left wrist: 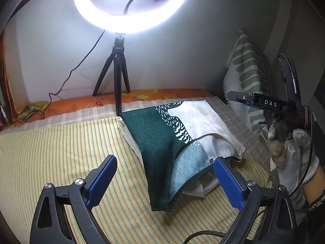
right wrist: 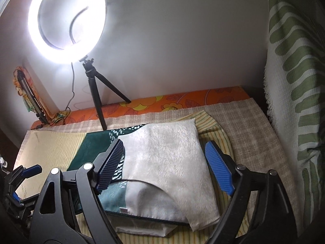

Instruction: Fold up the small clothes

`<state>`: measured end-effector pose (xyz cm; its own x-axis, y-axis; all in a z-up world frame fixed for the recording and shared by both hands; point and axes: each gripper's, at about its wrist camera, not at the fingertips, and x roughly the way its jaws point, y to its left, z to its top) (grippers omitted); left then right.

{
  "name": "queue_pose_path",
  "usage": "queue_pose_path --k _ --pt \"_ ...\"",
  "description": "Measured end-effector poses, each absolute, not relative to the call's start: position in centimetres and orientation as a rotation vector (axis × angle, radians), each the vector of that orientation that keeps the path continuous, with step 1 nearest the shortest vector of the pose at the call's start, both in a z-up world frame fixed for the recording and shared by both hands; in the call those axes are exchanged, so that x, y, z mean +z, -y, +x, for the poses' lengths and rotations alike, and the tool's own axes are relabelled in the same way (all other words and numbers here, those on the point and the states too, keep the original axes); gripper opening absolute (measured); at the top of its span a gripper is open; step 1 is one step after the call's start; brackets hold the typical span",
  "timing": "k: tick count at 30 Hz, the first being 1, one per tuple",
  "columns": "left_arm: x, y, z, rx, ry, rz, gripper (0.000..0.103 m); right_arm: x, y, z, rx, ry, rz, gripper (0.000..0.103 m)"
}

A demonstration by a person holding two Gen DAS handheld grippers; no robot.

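The folded green-and-cream cloth (left wrist: 174,140) lies on the striped sheet (left wrist: 61,142), ahead of and between both sets of jaws. The left gripper (left wrist: 164,180) and right gripper (right wrist: 164,166) stand wide apart above it, holding nothing. A ring light (left wrist: 130,6) stands beyond.

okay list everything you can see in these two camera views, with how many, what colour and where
folded cloth: one, dark green and cream with white pattern, middle of the bed, on the striped sheet
striped sheet: one, pale yellow with thin stripes, under the cloth
checked cloth: one, beige, beneath the striped sheet
orange floral sheet: one, along the wall
ring light: one, white, lit, on a black tripod behind the cloth
leaf-print towel: one, white and green, hanging at the right
left gripper: black with blue pads, open, over the cloth's near edge
right gripper: same colours, open, over the cloth
gloved hand: one, white glove, holding the right gripper
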<state>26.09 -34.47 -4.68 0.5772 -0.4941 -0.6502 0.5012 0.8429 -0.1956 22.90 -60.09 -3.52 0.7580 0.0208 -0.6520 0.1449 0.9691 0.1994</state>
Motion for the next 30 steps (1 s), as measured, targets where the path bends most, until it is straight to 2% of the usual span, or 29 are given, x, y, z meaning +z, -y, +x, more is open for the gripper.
queue_pose_path --k 3,11,21,30 --pt "-3.8 34.1 24.8 -0.576 -0.734 0.022 0.102 -2.6 59.4 21.7 -0.072 -0.689 0.245 0.091" --pt "-1.7 32.8 21.2 -0.581 -0.695 0.038 0.103 -0.5 56.9 18.6 -0.067 -0.652 0.238 0.101" --pt "0.1 30.6 16.3 -0.582 -0.657 0.061 0.103 1.6 53.4 13.6 -0.080 -0.604 0.251 0.103" --pt "0.1 28.0 11.9 -0.567 -0.634 0.092 0.103 1.1 49.3 9.3 -0.116 -0.606 0.233 0.103"
